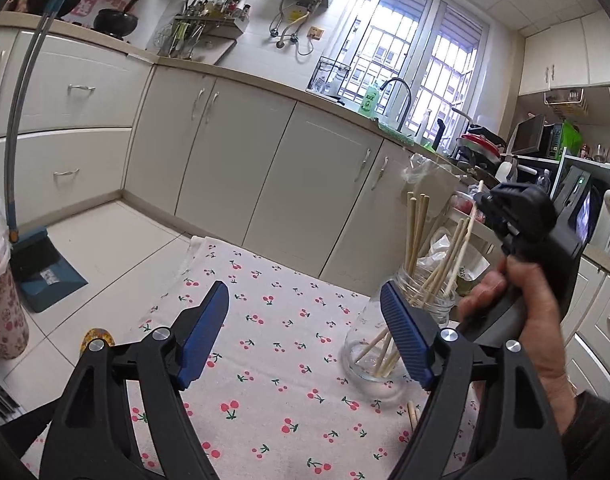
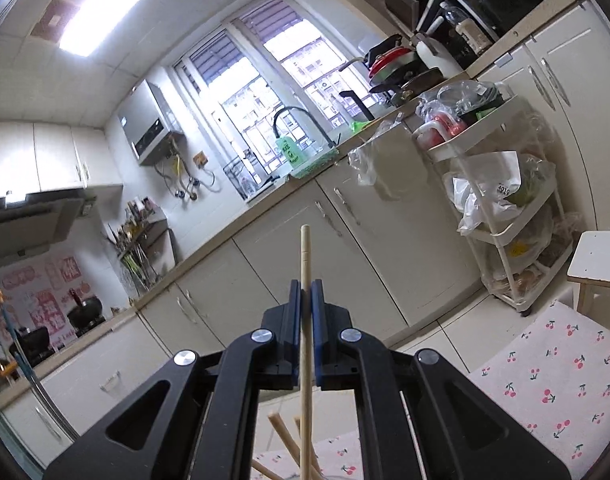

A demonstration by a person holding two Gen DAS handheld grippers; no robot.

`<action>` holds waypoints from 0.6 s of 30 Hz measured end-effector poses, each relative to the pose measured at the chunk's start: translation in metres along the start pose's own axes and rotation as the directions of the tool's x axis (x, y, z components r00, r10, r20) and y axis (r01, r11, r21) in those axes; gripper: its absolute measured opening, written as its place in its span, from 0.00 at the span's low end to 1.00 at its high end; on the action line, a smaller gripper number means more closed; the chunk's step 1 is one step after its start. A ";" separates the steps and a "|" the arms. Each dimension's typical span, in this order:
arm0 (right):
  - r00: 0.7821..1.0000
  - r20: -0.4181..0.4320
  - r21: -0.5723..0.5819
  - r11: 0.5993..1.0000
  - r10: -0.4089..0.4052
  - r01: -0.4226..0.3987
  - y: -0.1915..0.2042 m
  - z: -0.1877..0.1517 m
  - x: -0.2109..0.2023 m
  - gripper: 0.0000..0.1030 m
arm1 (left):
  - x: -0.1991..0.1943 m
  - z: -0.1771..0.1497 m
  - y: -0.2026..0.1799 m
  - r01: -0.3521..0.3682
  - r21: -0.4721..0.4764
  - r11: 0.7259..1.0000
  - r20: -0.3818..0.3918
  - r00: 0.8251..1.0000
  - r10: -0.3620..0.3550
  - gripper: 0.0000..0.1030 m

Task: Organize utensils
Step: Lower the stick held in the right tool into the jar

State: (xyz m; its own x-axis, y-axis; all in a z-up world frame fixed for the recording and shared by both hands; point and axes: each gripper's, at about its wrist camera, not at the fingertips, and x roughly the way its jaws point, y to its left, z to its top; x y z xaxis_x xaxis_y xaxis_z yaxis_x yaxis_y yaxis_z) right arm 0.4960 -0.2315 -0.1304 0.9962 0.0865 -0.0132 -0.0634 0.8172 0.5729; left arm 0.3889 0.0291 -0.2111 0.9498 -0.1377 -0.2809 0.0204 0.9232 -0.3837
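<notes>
Jaws: left gripper (image 1: 305, 336) wide beside jar (image 1: 389, 344); right gripper (image 2: 305, 300) clamps chopstick (image 2: 305, 264).

A clear glass jar (image 1: 389, 344) stands upright on a cherry-print cloth (image 1: 273, 320), at about four o'clock in the left wrist view, its threaded mouth open. A bundle of pale wooden chopsticks (image 1: 419, 240) stands inside it, tips resting on the glass bottom and square ends fanning out toward one o'clock above the rim. One loose chopstick (image 1: 412, 416) lies on the cloth just beside the jar's base, at five o'clock. In the right wrist view, a single chopstick (image 2: 305, 264) stands nearly vertical, clamped at mid-length, its square end at twelve o'clock above other chopstick ends (image 2: 281, 432) at six o'clock.
</notes>
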 end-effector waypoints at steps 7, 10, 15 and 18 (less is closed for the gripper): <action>0.999 -0.042 -0.127 0.992 0.015 -0.020 0.014 -0.025 -0.021 0.06 | 0.014 0.002 0.006 -0.074 -0.020 0.997 -0.090 0.993 0.072 0.76; 0.997 -0.080 -0.189 0.981 0.020 -0.035 0.021 -0.035 -0.031 0.06 | 0.019 0.003 0.006 -0.111 -0.010 0.994 -0.130 0.986 0.109 0.78; 0.991 -0.135 -0.239 0.970 0.011 -0.043 0.024 -0.044 -0.043 0.06 | 0.024 0.004 0.002 -0.138 0.024 0.990 -0.182 0.973 0.140 0.82; 0.984 -0.180 -0.252 0.967 -0.007 -0.040 0.021 -0.050 -0.046 0.06 | 0.022 0.005 -0.003 -0.136 0.042 0.990 -0.195 0.971 0.141 0.84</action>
State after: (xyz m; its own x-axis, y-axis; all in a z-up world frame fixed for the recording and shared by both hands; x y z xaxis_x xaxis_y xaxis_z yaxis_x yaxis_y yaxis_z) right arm 0.4463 -0.1899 -0.1589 0.9695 0.1821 -0.1642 -0.1159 0.9304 0.3477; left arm 0.4106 0.0252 -0.2121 0.8637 -0.0732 -0.4986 -0.0956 0.9476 -0.3047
